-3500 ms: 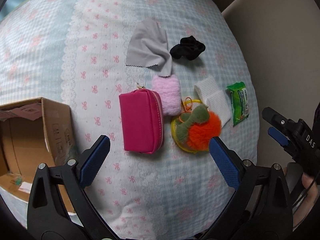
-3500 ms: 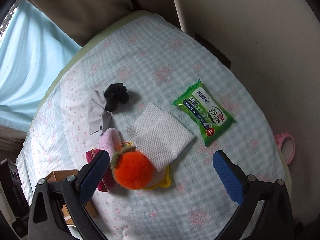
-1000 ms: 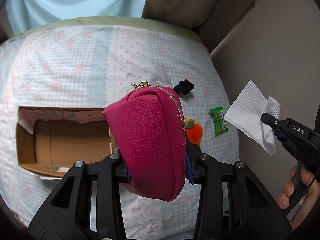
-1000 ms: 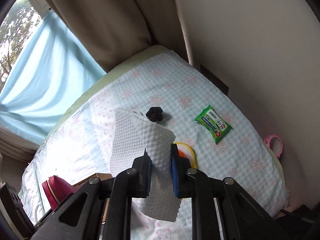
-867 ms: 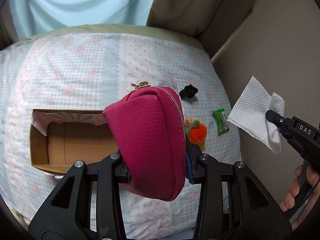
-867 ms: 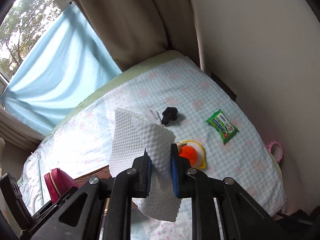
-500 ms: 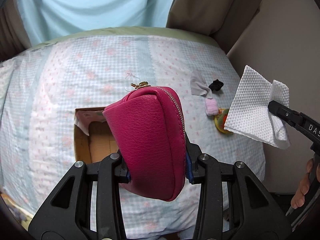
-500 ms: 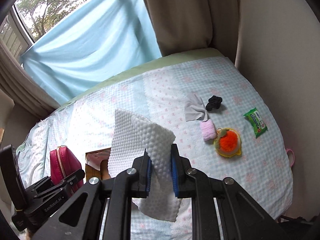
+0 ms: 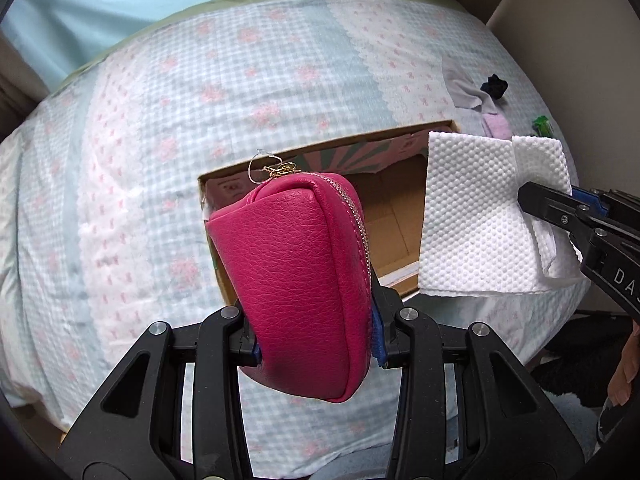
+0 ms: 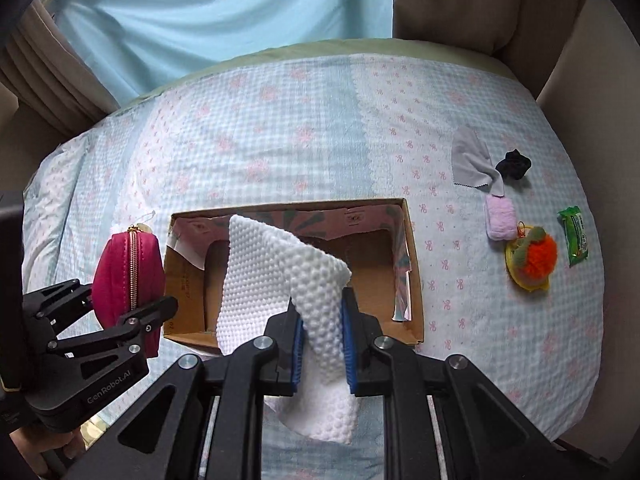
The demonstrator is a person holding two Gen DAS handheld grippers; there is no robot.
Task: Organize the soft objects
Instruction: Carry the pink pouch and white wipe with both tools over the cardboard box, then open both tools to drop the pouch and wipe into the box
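You have the pink pouch [image 9: 296, 276] pinched in your left claw [image 9: 316, 344], zipper side up, hanging over the near left corner of the cardboard box [image 10: 414, 280] on the bed [image 10: 280, 128]. Your right claw [image 10: 322, 344] is clamped on the folded white paper towel [image 10: 280, 276], draped above the box's open middle. You're holding both high so each can drop straight in, I'd say. Off to the right, well apart from the box, wait the grey cloth [image 10: 468, 156], black scrunchie [image 10: 514, 164], pink puff [image 10: 500, 212], orange pompom [image 10: 536, 256] and green wipes pack [image 10: 574, 236].
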